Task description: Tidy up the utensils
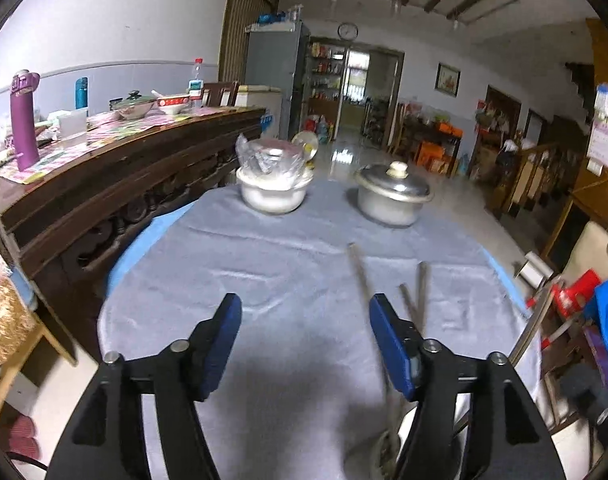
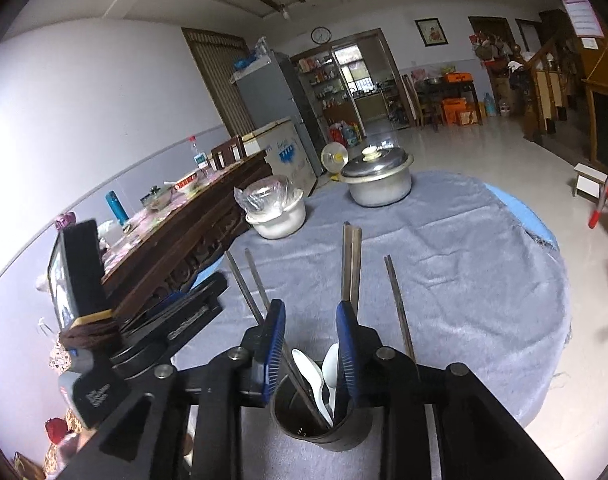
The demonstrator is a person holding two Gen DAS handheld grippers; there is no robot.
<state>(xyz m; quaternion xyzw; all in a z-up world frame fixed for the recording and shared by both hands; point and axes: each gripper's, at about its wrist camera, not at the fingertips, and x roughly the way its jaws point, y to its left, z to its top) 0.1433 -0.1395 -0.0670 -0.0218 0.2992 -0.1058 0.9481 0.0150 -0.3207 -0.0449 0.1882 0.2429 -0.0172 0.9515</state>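
The right tool stood parted over the dark round cup on the grey-clothed counter, gripping nothing; the left tool gaped empty. The long metal chopsticks leaned outward and might tip the cup.

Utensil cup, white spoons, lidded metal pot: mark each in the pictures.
Utensil cup (image 2: 346, 438), right wrist view, on its dark front wall.
White spoons (image 2: 308, 366), right wrist view, on one spoon's bowl.
Lidded metal pot (image 2: 378, 192), right wrist view, on its side wall.
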